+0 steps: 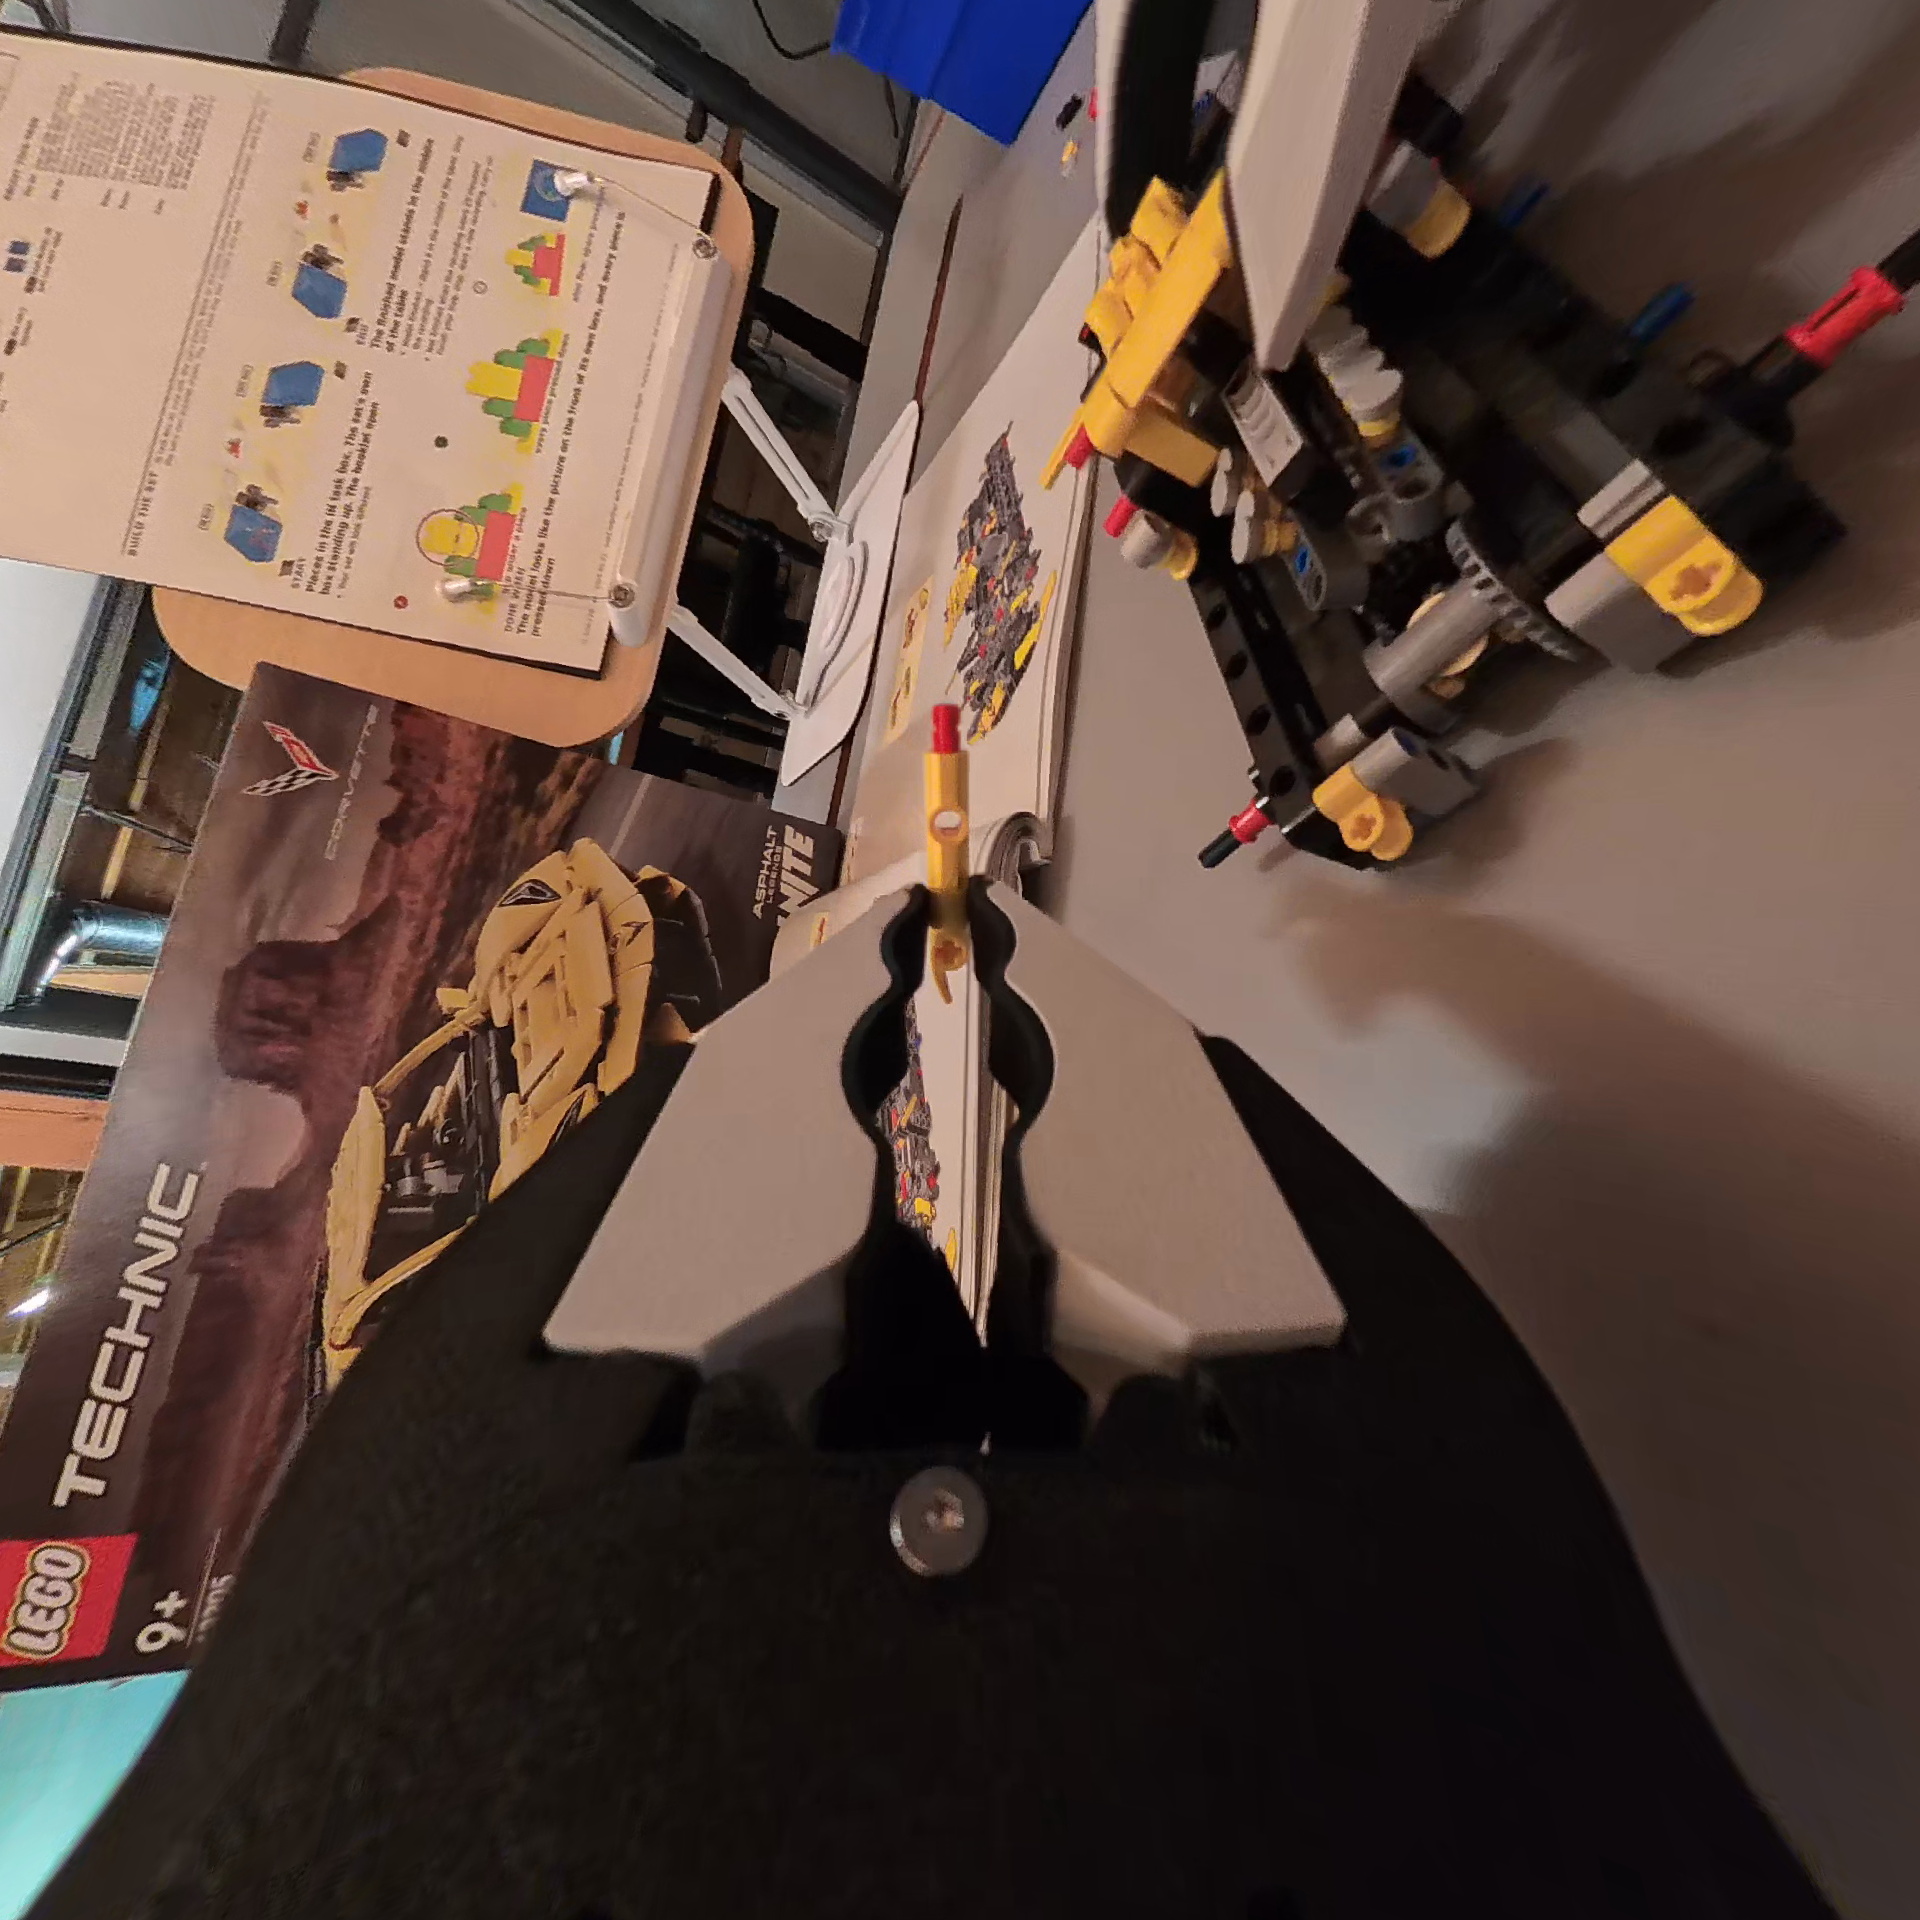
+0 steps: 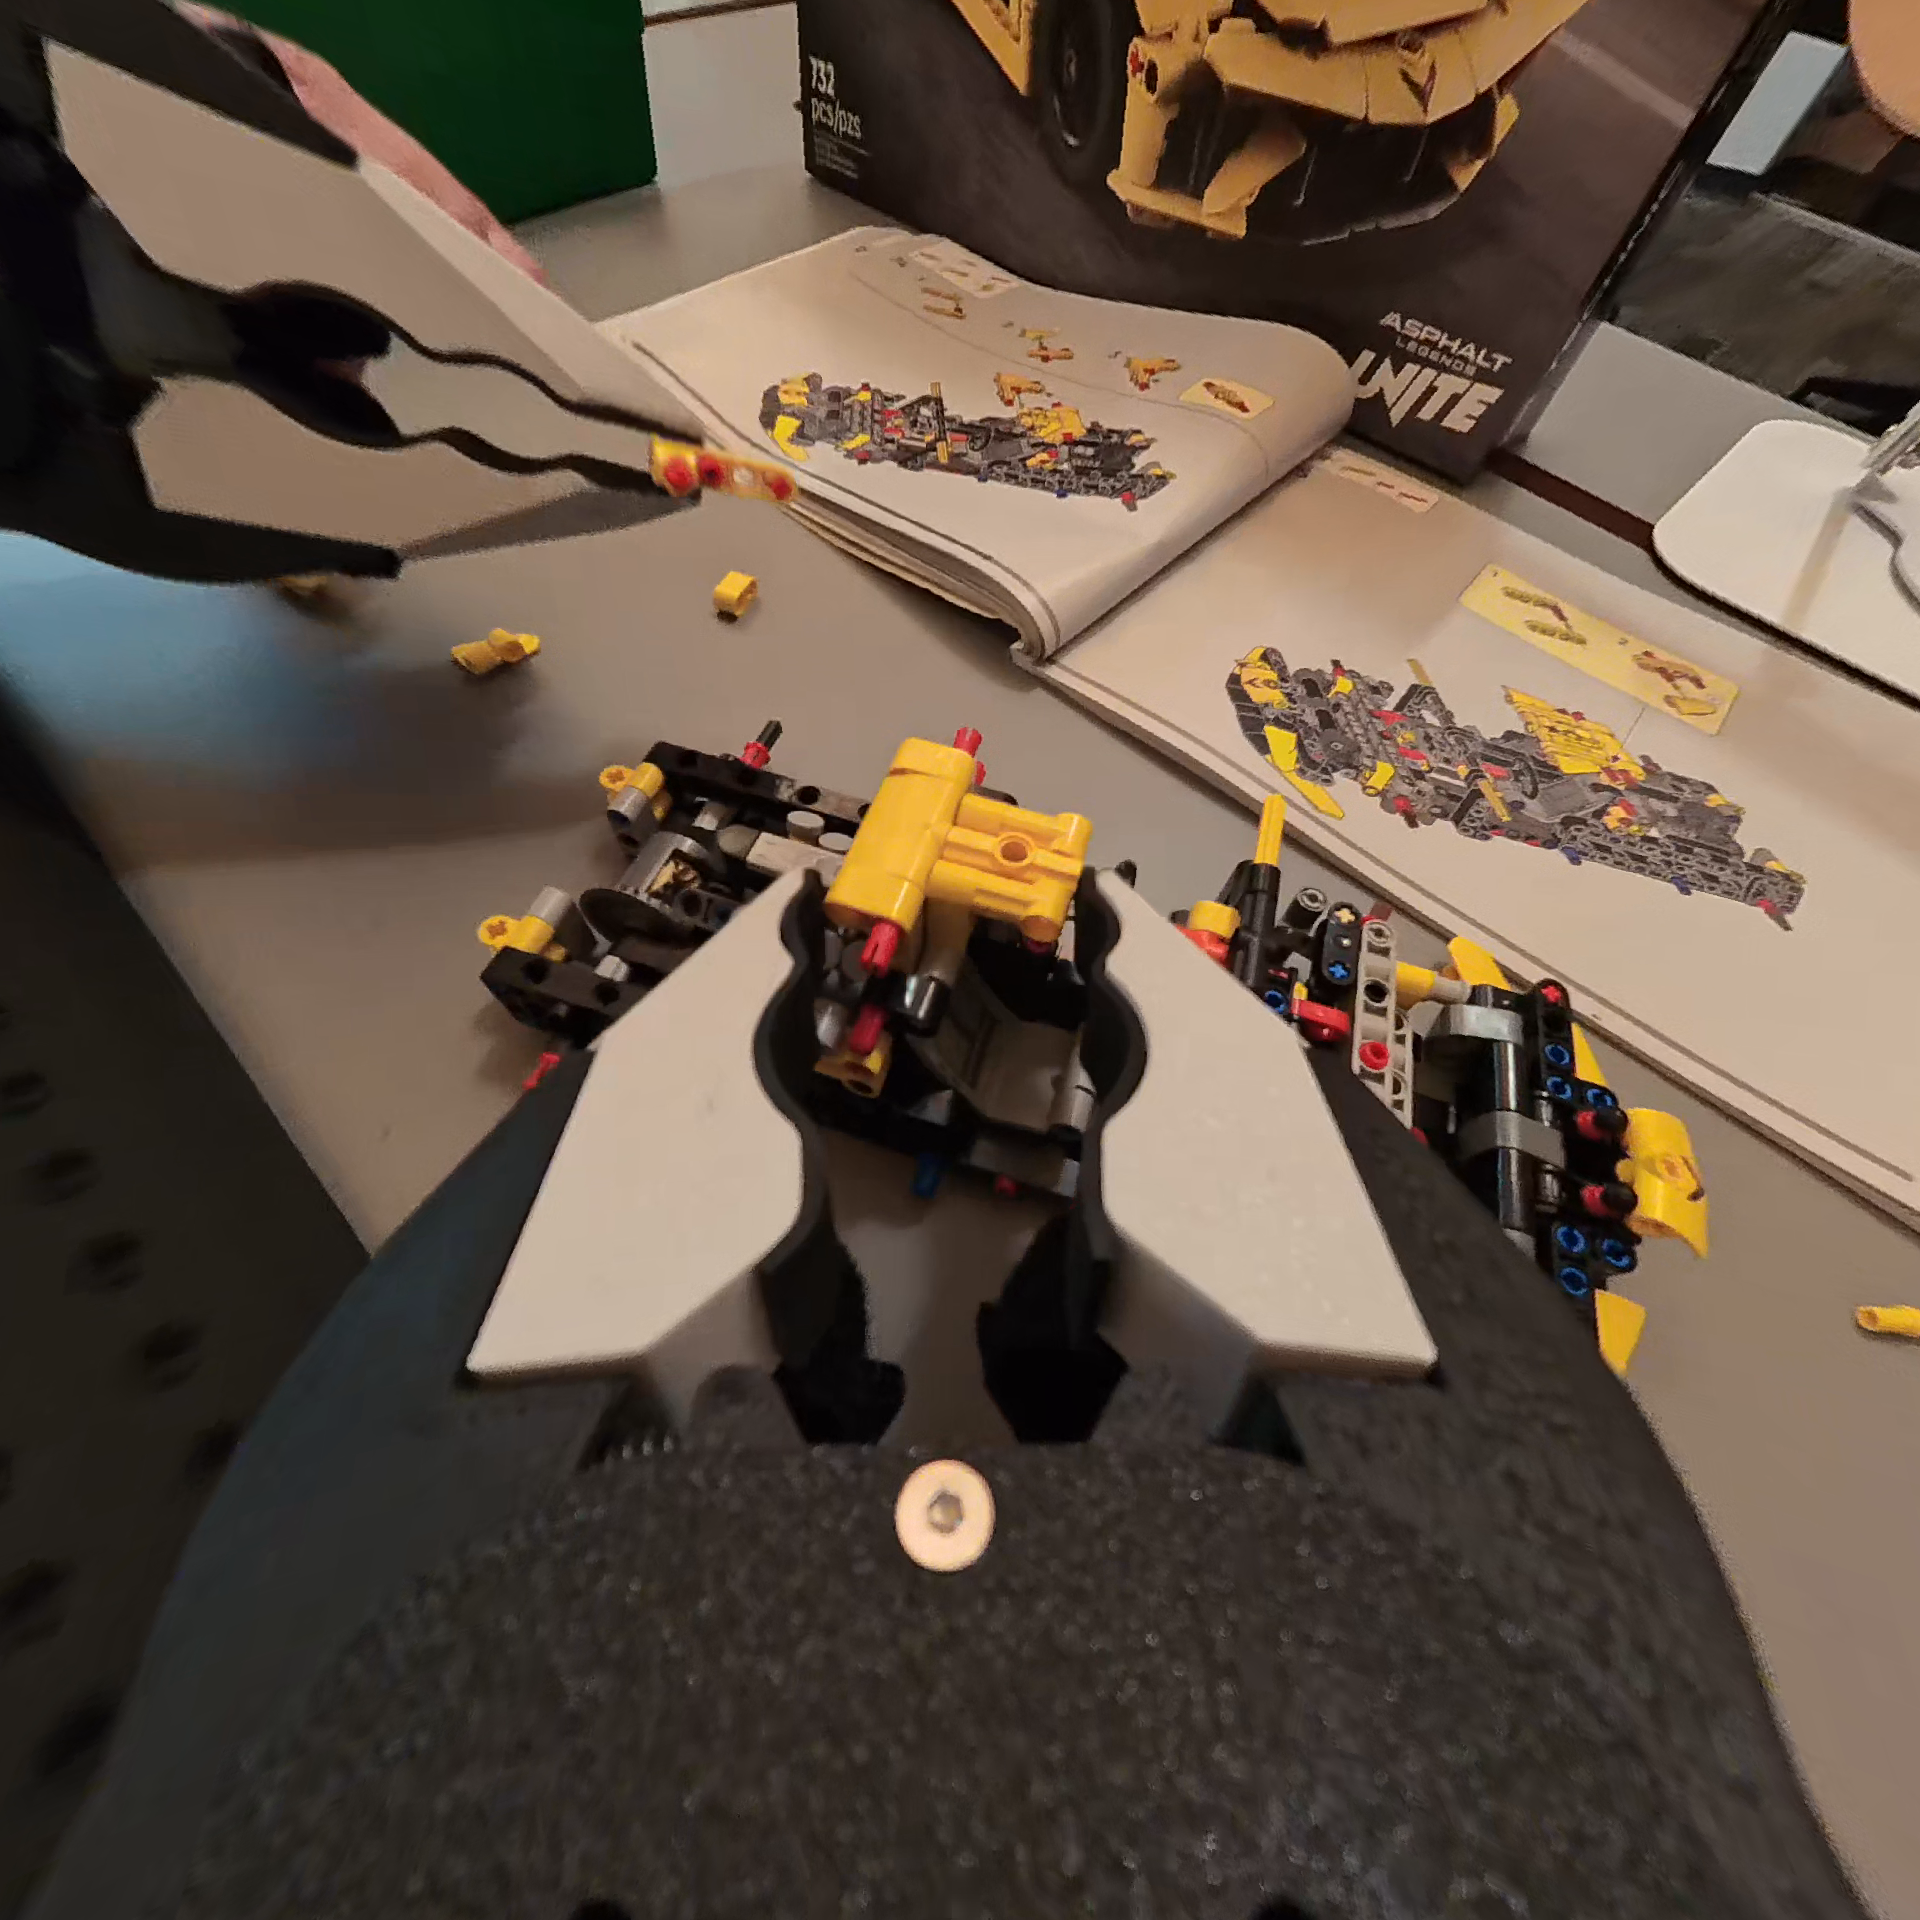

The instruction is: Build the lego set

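Note:
My left gripper [image 1: 948, 902] is shut on one end of a short yellow beam [image 1: 945, 805] with a red pin at its far tip, held in the air over the open booklet. It also shows at the upper left of the right wrist view [image 2: 665, 470], with the beam [image 2: 727, 473] sticking out of it. My right gripper [image 2: 951, 904] is closed around the middle of the black, grey and yellow car chassis [image 2: 1507, 1049], just behind its yellow block [image 2: 966, 842]. The chassis [image 1: 1455, 499] lies on the grey table, to the right of the left gripper.
An open instruction booklet [image 2: 1039, 343] lies behind the chassis, with the set's box [image 2: 1299, 156] standing behind it. Loose yellow parts [image 2: 497, 650] [image 2: 735, 595] [image 2: 1886, 1320] lie on the table. A stand with a printed sheet [image 1: 343, 343], a blue bin [image 1: 966, 52] and a green box [image 2: 499, 94] are farther back. The gap from one gripper's tips to the other's is roughly 11 centimeters.

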Demonstrator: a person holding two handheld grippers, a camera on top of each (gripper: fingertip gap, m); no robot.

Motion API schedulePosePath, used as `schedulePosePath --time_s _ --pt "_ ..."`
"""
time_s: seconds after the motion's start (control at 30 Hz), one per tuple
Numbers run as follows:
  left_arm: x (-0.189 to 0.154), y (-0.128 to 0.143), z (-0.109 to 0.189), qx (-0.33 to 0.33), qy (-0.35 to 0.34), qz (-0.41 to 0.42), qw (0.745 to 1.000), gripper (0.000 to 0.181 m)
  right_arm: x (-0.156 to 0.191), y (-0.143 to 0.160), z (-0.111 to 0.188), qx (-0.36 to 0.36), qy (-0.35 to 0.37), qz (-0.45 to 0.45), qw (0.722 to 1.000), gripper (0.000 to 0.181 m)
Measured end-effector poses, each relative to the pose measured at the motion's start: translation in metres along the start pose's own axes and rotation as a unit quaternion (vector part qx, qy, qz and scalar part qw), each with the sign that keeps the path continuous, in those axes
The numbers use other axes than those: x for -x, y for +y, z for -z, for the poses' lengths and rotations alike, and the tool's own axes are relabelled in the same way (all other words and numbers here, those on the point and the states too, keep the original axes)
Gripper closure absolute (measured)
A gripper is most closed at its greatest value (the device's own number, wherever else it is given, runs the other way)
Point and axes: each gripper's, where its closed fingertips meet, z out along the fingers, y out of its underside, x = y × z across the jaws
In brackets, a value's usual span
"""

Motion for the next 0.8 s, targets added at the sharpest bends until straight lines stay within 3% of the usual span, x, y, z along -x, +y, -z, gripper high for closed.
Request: schedulePosePath --time_s 0.37,0.8 --pt "0.003 0.004 -0.001 0.007 -0.013 -0.004 1.000 0.174 0.003 -0.015 0.012 -0.066 -0.039 -0.050 0.996 0.130" --pt "-0.001 0.006 -0.003 0.011 -0.007 -0.011 1.000 0.174 0.000 -0.016 0.013 -0.074 -0.044 -0.068 0.994 0.133"
